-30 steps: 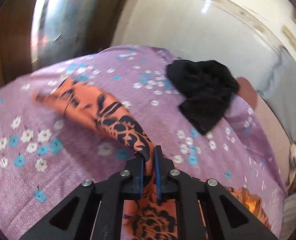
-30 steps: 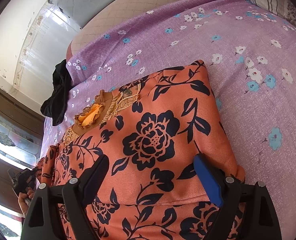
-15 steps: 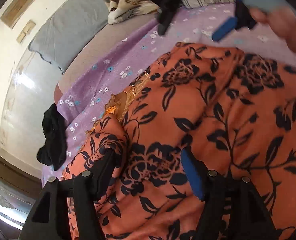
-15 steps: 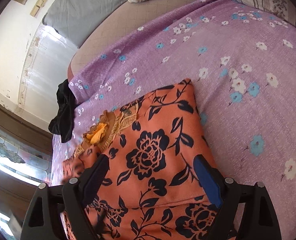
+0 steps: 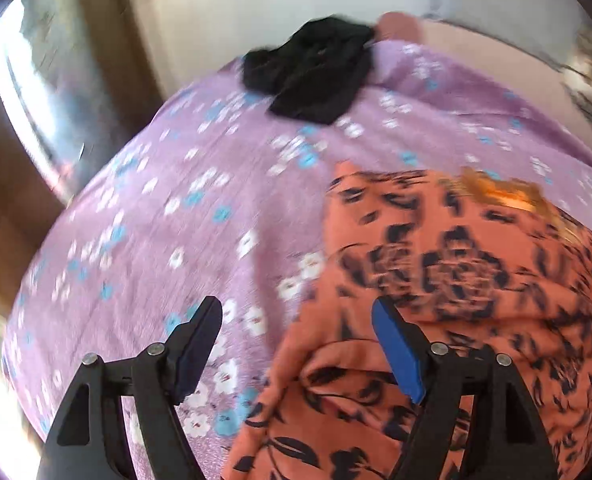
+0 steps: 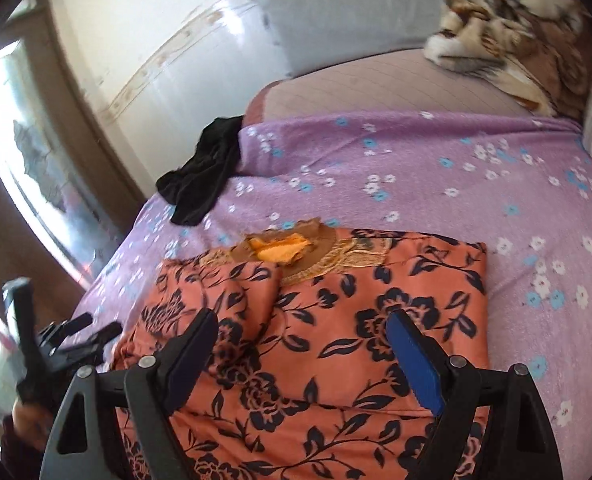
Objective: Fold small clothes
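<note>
two grippers over one orange floral garment (image 6: 335, 320) on my purple flowered bedspread (image 6: 435, 168), nothing gripped.

my left wrist view is smeared with blur, so the print and the golden neckline (image 5: 499, 194) are hard to read there, and the garment's lower end is cut off by the frame in both views. my left gripper (image 5: 296, 344) has its jaws opening, with the garment's left edge lying below the gap and neither pad pressing it. my right gripper (image 6: 301, 346) stands wide apart above the cloth, holding nothing. the garment lies flat, long axis running away from me, neckline at the far end, one sleeve folded in on the left. a black garment (image 6: 204, 176) sits apart at the bed's far left edge.
</note>
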